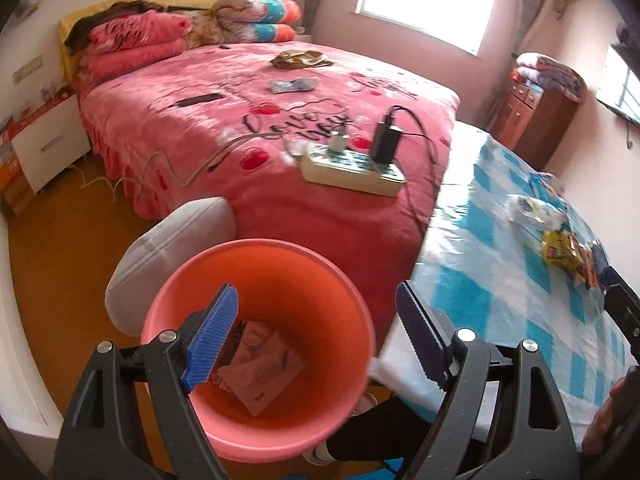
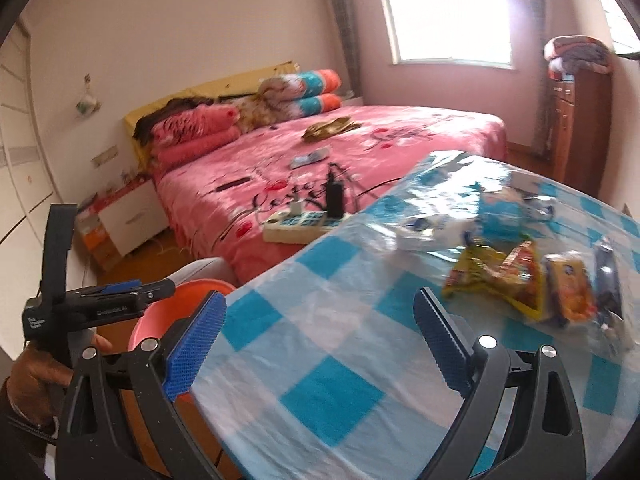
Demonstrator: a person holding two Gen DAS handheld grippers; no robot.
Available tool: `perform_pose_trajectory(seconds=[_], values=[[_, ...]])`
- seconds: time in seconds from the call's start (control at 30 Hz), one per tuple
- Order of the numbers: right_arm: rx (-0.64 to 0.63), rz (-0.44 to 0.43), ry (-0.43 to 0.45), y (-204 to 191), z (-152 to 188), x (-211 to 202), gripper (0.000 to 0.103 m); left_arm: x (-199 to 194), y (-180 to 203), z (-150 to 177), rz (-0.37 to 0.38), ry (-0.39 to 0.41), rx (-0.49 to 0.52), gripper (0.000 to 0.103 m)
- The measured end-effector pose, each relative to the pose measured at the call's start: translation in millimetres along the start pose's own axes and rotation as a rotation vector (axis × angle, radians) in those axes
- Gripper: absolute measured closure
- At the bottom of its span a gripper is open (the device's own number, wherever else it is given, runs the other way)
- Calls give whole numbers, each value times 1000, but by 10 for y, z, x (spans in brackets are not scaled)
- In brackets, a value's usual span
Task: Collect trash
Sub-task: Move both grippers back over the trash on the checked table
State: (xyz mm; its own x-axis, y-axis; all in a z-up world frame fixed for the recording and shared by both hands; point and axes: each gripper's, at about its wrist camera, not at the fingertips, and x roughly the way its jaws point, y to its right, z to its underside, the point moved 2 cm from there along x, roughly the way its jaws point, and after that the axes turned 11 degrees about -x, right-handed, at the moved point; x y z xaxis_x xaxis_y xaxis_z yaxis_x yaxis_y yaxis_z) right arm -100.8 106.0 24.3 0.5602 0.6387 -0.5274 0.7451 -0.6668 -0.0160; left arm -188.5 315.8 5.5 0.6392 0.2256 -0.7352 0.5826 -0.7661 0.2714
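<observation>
Both hand-held grippers are standing released with nothing between their pads: we are holding the left gripper [image 1: 316,336] over the orange bin [image 1: 352,304], and the right gripper [image 2: 316,344] over the near part of the table [image 2: 320,360].

We are looking at the trash still to be collected, which is lying in a loose heap toward the table's far right edge: a yellow snack wrapper [image 2: 500,276], an orange packet [image 2: 572,292] just beside it, a crumpled white wrapper [image 2: 420,228] and a blue packet [image 2: 500,208] behind them. We are judging all of these as light, thin and crinkly, likely slick film that will crush rather than resist. We are thinking the best hold is across a raised fold or a free edge, pinched firmly, since flat parts will probably slide on the glossy cover.

Some pinkish paper packets [image 1: 260,364] are already lying in the bin's bottom.

We are working on a blue-and-white checked plastic cloth that looks smooth and shiny. Beyond the table's far edge a pink bed [image 1: 280,128] is carrying a power strip [image 1: 352,168] with chargers plugged in. A window [image 2: 448,12] is lighting the room, and a wooden cabinet [image 2: 580,120] is standing by the far wall.
</observation>
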Motion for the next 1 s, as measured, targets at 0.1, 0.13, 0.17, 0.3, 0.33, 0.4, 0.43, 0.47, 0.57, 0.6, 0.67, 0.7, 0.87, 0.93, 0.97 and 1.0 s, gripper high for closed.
perform_pose_trajectory(seconds=[0.1, 0.13, 0.17, 0.3, 0.33, 0.4, 0.43, 0.47, 0.57, 0.6, 0.67, 0.7, 0.87, 0.93, 0.97, 1.0], values=[[12, 49, 18, 133, 69, -94, 9, -68, 184, 22, 6, 8, 39, 21], [22, 64, 23, 192, 96, -126, 9, -90, 236, 21, 10, 11, 48, 21], [29, 73, 27, 241, 107, -150, 9, -116, 295, 23, 14, 15, 58, 21], [54, 123, 44, 435, 204, -245, 9, -193, 548, 50, 23, 26, 104, 21], [57, 138, 48, 475, 225, -268, 9, -206, 595, 61, 26, 28, 111, 21], [64, 162, 52, 564, 264, -304, 9, -228, 726, 82, 32, 31, 135, 21], [69, 173, 53, 610, 286, -321, 9, -232, 781, 91, 35, 32, 145, 21], [72, 181, 54, 626, 310, -340, 9, -238, 841, 101, 39, 32, 156, 21], [103, 208, 52, 781, 380, -379, 9, -242, 1046, 149, 52, 30, 197, 21], [115, 213, 51, 830, 396, -383, 9, -245, 1105, 160, 55, 30, 208, 21], [140, 225, 46, 930, 434, -405, 9, -243, 1226, 192, 59, 27, 231, 21], [148, 231, 47, 972, 452, -417, 9, -236, 1263, 200, 61, 26, 238, 21], [183, 273, 34, 1198, 543, -475, 9, -242, 1502, 269, 78, 19, 274, 21], [197, 289, 26, 1285, 579, -496, 9, -249, 1590, 294, 87, 21, 292, 21], [203, 295, 23, 1325, 596, -508, 9, -253, 1656, 316, 94, 22, 306, 21], [214, 300, 20, 1382, 615, -523, 9, -254, 1705, 328, 97, 22, 316, 21]])
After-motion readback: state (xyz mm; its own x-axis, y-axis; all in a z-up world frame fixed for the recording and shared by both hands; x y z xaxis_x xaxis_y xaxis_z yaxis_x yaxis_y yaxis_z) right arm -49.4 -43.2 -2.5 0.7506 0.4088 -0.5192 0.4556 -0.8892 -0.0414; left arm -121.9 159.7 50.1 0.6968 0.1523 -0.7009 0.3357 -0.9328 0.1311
